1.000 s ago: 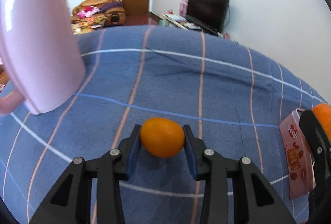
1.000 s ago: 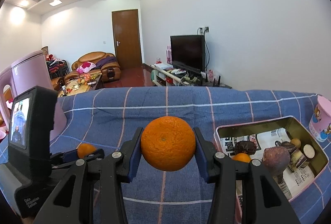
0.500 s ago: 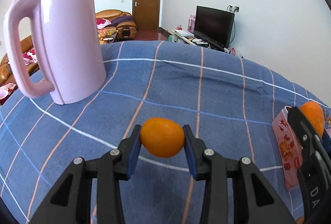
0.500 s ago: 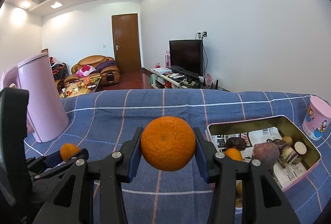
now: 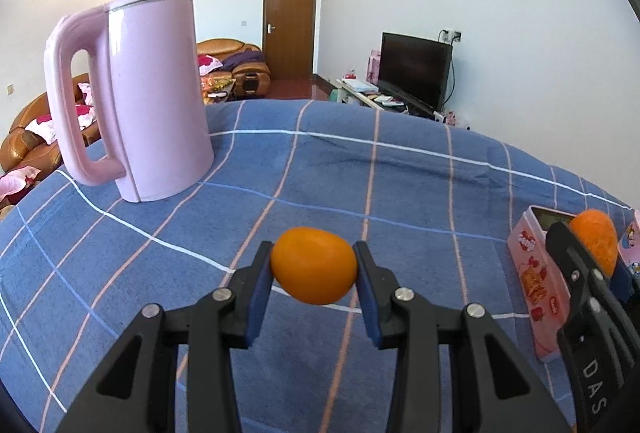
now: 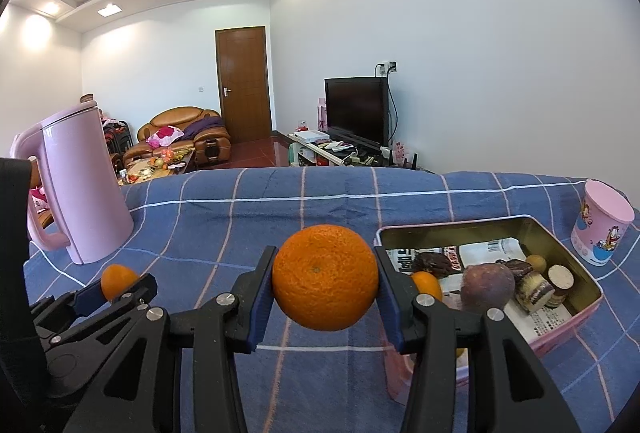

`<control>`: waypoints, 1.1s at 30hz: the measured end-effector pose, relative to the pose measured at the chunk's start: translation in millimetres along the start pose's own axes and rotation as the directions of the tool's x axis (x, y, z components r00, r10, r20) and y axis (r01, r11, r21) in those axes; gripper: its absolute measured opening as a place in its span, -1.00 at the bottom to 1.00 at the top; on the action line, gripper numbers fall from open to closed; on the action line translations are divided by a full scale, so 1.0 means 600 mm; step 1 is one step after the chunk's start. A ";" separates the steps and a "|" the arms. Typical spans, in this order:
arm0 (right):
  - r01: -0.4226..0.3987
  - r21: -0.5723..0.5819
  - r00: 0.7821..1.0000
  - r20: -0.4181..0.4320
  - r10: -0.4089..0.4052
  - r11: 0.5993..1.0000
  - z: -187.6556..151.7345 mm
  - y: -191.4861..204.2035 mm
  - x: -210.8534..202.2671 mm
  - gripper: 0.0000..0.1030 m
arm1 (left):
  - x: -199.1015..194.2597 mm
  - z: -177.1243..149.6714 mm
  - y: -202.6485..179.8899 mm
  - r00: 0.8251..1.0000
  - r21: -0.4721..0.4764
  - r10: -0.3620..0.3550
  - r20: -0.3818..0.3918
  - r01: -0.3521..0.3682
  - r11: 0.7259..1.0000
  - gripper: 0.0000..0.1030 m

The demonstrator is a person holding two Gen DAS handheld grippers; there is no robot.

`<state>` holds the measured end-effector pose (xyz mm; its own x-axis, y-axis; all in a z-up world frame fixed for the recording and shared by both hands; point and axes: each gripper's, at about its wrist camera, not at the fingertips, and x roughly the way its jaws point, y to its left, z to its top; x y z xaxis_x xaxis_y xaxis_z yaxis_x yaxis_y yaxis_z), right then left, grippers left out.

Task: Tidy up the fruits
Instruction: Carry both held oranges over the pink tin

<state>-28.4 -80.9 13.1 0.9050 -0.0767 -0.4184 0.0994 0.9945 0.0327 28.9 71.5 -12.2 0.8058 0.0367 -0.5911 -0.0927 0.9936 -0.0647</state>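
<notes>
A small orange is pinched in the left gripper, a larger orange in the right gripper, both mid-frame; each should be lowered gently into the tin, lower right.

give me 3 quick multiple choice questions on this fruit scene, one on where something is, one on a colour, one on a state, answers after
1. Where does the open tin lie, as the right wrist view shows it?
A. right of the held orange
B. behind the kettle
C. on the sofa

2. What colour is the kettle?
A. green
B. pink
C. black

3. What is the left hand-held gripper doing?
A. hanging empty
B. clamping a small orange fruit
C. gripping the cup

Answers:
1 A, the tin sits on the blue cloth to the right of the large orange.
2 B, its body and handle are pale pink.
3 B, the small orange fruit sits between its pads.
</notes>
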 end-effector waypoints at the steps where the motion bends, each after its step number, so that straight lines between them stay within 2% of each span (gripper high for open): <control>1: 0.002 -0.001 1.000 0.001 -0.002 1.000 -0.001 -0.003 -0.003 -0.06 | -0.004 -0.001 -0.004 1.000 0.002 0.000 0.007 0.000 1.000 -0.20; 8: 0.009 -0.011 1.000 0.006 -0.009 1.000 -0.003 -0.020 -0.015 -0.06 | -0.026 -0.009 -0.027 0.999 0.029 -0.003 0.052 0.001 1.000 -0.20; 33: 0.020 -0.022 1.000 0.011 -0.019 1.000 -0.013 -0.086 -0.044 -0.06 | -0.054 -0.032 -0.097 0.997 0.069 -0.036 0.068 0.031 0.997 -0.20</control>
<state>-60.9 -129.7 15.3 0.9073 -0.0967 -0.4092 0.1079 0.9941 0.0045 -3.1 10.3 -4.7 0.8463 0.0082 -0.5326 -0.0271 0.9993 -0.0276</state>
